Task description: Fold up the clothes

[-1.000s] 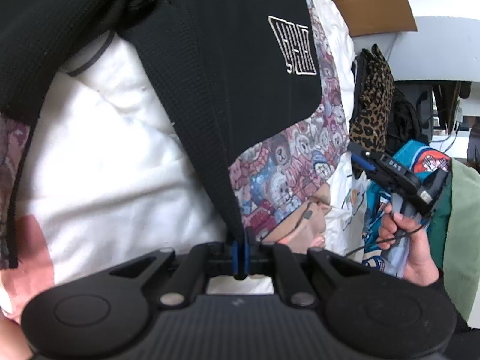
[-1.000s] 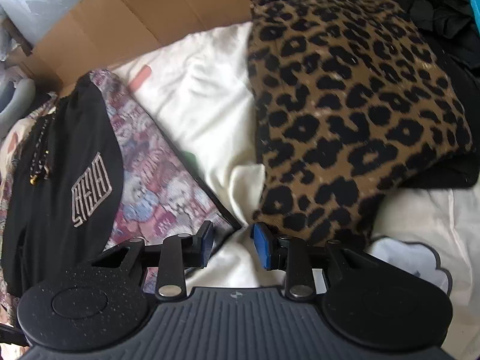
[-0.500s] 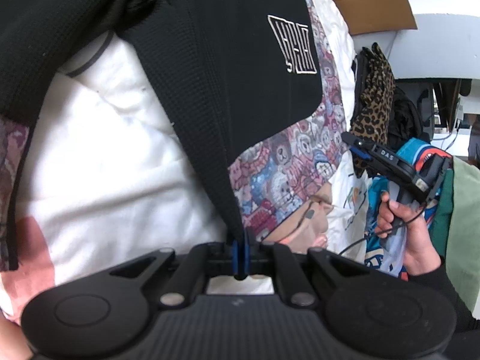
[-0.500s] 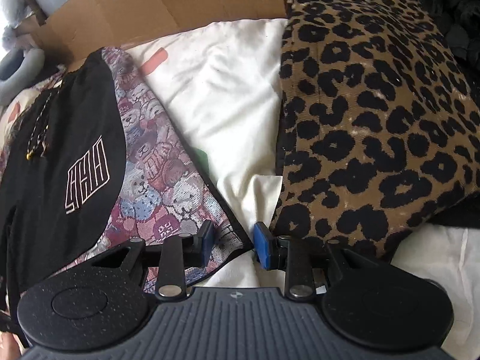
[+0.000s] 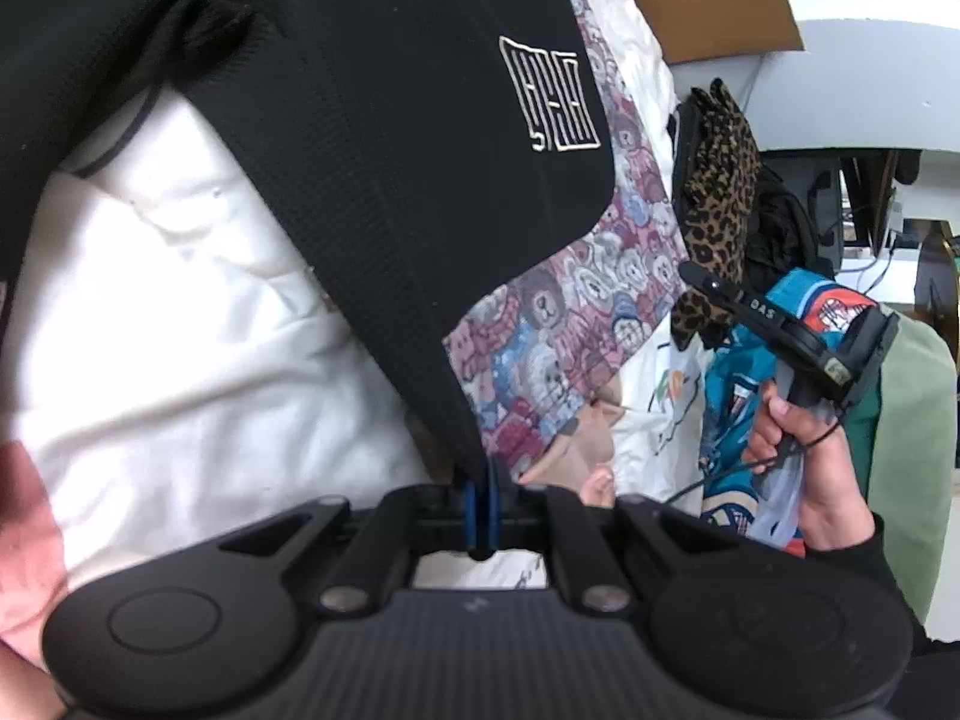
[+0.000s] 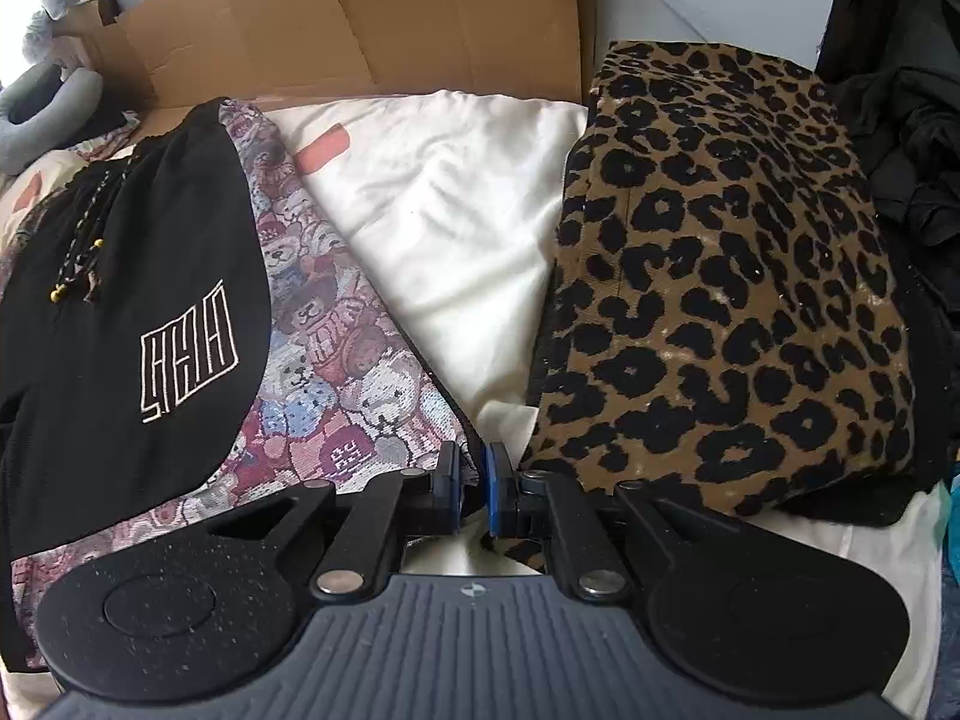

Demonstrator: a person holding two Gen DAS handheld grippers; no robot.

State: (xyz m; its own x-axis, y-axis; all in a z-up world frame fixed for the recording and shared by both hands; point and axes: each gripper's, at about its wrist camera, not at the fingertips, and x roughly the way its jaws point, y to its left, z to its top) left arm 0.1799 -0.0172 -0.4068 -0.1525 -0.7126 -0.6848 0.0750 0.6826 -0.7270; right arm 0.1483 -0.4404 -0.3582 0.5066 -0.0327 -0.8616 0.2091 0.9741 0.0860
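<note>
Jaws of the left gripper (image 5: 480,495) clamp the black garment (image 5: 384,180) at lower centre. Right gripper (image 6: 474,483) jaws are closing on the bear-print fabric's (image 6: 336,384) dark edge, left of the leopard-print garment (image 6: 732,300).

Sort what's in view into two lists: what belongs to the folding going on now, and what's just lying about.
In the job:
- left gripper, shut on the black garment
- right gripper, jaws closing at the bear-print fabric edge

Lying about:
- leopard-print garment
- cardboard
- white bedding
- grey cushion
</note>
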